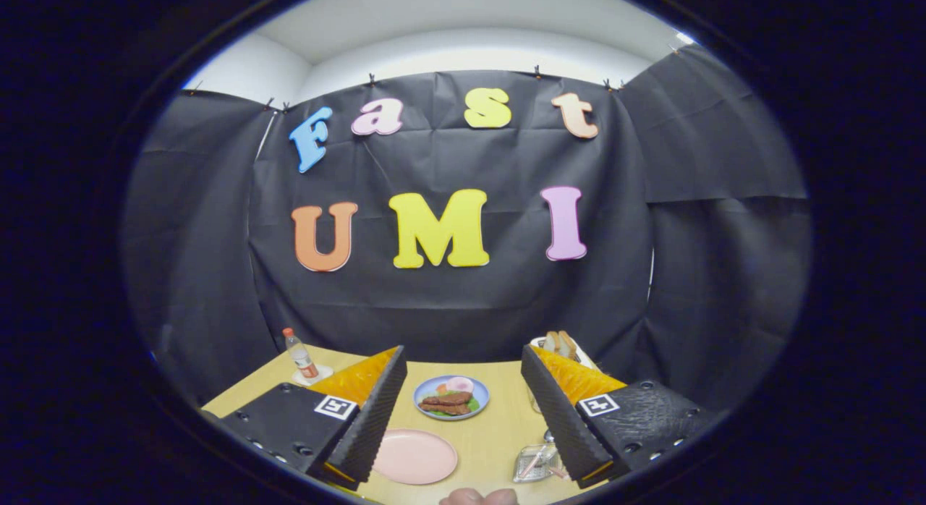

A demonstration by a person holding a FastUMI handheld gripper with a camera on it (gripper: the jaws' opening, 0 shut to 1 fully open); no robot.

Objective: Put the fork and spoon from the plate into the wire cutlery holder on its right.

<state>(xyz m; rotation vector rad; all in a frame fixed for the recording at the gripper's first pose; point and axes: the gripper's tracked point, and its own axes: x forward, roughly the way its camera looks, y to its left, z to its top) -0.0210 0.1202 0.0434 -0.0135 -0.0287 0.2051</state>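
Observation:
My gripper (461, 354) is held above the wooden table (499, 425), open, with nothing between its wide-spread fingers. Below and between the fingers lies a pink plate (414, 456), closer to the left finger, and its surface looks bare. To its right, against the inner side of the right finger, stands the wire cutlery holder (537, 463), partly hidden by that finger. Thin pinkish pieces show inside it, but I cannot tell whether they are the fork and the spoon.
A blue plate (451, 398) with food sits beyond the pink plate, between the fingers. A small bottle (299, 354) stands at the far left of the table. Bread slices in a white rack (561, 343) stand at the far right. Fingertips of a hand (477, 496) show nearest me.

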